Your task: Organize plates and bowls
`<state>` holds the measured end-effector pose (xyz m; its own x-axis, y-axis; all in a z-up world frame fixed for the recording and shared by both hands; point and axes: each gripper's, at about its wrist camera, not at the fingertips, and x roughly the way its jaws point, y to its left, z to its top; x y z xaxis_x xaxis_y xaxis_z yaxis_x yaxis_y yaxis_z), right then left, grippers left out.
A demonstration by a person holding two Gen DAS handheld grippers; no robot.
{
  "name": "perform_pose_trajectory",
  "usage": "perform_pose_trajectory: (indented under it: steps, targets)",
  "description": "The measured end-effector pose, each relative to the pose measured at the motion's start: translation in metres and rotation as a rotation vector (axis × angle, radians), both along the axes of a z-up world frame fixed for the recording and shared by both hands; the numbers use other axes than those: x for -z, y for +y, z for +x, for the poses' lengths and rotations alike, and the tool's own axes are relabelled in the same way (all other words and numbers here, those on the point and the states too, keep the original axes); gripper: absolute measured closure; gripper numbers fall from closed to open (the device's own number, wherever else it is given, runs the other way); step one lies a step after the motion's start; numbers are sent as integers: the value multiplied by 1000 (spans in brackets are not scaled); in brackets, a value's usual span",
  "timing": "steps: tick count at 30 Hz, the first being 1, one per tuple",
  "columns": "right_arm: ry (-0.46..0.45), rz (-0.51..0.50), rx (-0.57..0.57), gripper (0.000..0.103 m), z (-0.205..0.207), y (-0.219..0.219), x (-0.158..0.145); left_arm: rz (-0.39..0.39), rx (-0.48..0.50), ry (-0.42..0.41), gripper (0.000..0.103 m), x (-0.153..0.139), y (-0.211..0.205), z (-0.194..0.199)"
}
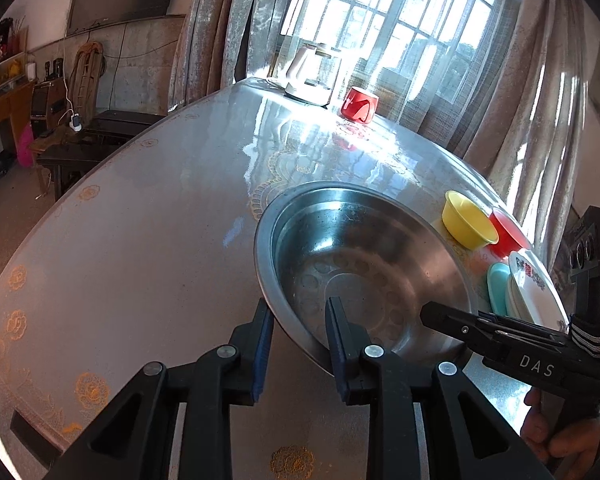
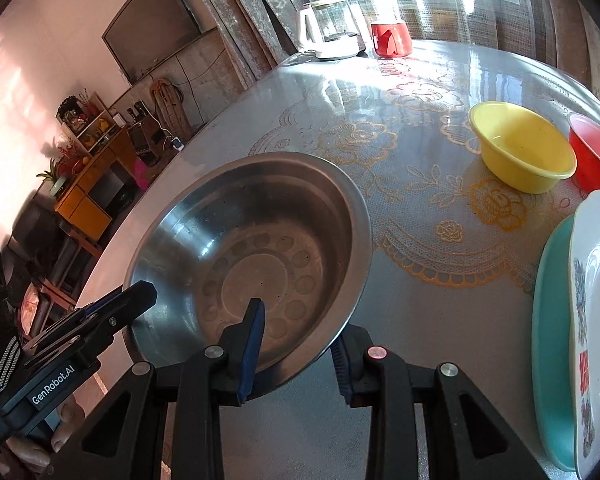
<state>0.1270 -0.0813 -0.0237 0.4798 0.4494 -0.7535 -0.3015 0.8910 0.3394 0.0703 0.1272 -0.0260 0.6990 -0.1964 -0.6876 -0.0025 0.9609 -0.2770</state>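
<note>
A large steel bowl (image 1: 364,264) sits on the round table; it also shows in the right wrist view (image 2: 256,240). My left gripper (image 1: 300,320) is open and straddles the bowl's near-left rim, one finger inside, one outside. My right gripper (image 2: 300,328) is open and straddles the near-right rim the same way. A yellow bowl (image 2: 524,148) and a red bowl (image 2: 596,152) stand beyond to the right. A white printed plate (image 2: 596,320) lies on a teal plate (image 2: 552,320) at the far right. These also show in the left wrist view: yellow bowl (image 1: 468,220), red bowl (image 1: 508,232), white plate (image 1: 536,292), teal plate (image 1: 498,288).
A white kettle (image 2: 332,28) and a red cup (image 2: 392,40) stand at the table's far edge by the curtained window. The table (image 1: 140,240) has a glossy lace-patterned cover. Dark benches and a cabinet stand to the left beyond the table.
</note>
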Motion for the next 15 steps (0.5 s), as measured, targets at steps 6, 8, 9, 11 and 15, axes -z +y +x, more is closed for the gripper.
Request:
perform_pose_trajectory:
  steps: [6, 8, 9, 11, 15]
  targets:
    - [2, 16, -5, 69, -6, 0, 1, 2, -7, 4, 76, 0, 1, -7]
    - [2, 27, -3, 69, -6, -1, 0, 7, -16, 1, 74, -1, 2, -8]
    - [1, 31, 0, 69, -6, -2, 0, 19, -20, -4, 74, -2, 2, -9]
    - [-8, 35, 8, 67, -7, -5, -2, 48, -33, -18, 73, -5, 1, -12]
    - [-39, 39, 35, 63, -13, -13, -8, 90, -63, -45, 64, -14, 3, -15]
